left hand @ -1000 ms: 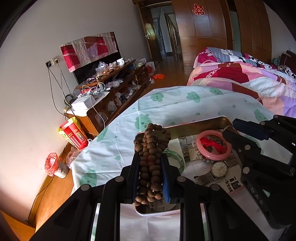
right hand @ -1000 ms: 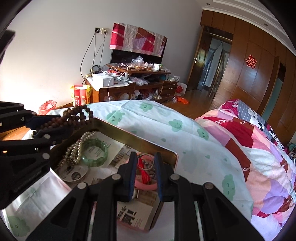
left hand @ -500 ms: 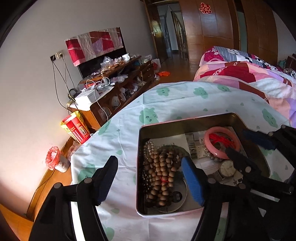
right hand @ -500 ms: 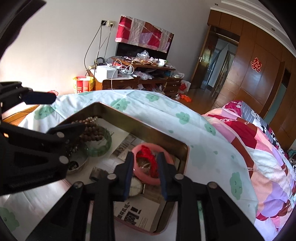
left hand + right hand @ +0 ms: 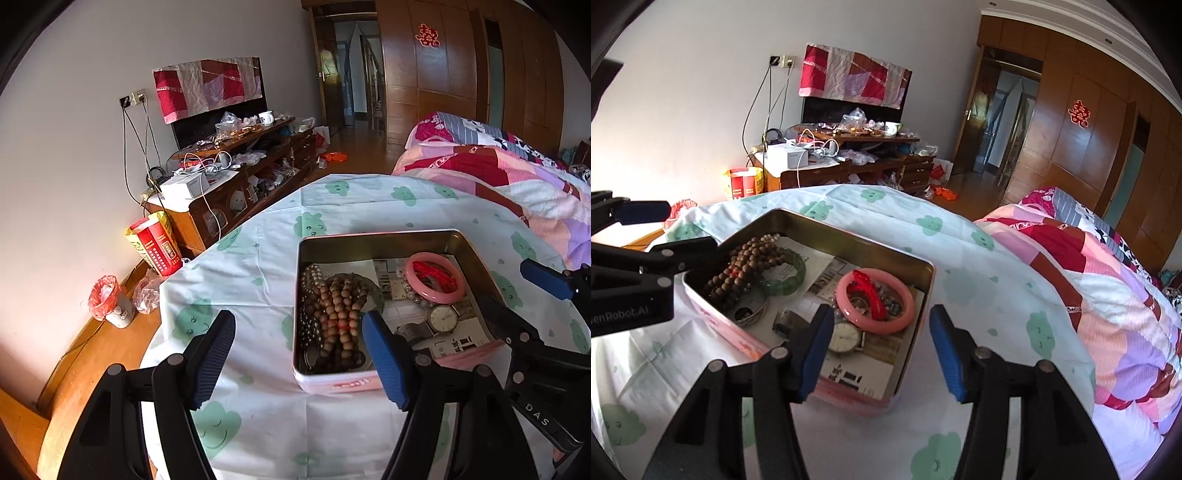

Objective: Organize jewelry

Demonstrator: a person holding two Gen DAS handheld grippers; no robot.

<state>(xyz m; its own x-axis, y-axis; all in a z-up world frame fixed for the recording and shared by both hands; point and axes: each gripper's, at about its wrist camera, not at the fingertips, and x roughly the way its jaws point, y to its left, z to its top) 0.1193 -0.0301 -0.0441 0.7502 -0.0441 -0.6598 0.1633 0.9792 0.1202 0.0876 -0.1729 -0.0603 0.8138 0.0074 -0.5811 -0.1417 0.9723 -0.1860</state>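
Shallow metal tin (image 5: 380,238) on a white cloth with green cloud prints (image 5: 266,258), holding the jewelry. At the tin's left end, in the left wrist view: brown wooden bead strand (image 5: 338,312) heaped over a pale bead string (image 5: 312,275) and a green bangle (image 5: 786,273). At the right end: pink bangle (image 5: 435,277) lying flat with a red cord (image 5: 434,275) inside its ring; just beside it, nearer the camera, a wristwatch (image 5: 443,318) face up. Printed paper (image 5: 860,365) lining the tin floor.

Left gripper (image 5: 299,354): jaws spread wide, having just been opening, nothing between the blue pads, poised short of the tin's near left corner, bead strand lying free beyond. Right gripper (image 5: 881,347): jaws about half apart, having just been opening, gripping nothing, poised over the tin's near right corner; wristwatch and pink bangle lying free beyond the left finger.

Beyond the cloth: patchwork quilt (image 5: 1108,280) to the right, cluttered low wooden cabinet (image 5: 236,184) along the wall, wooden wardrobe doors (image 5: 1082,129) behind.
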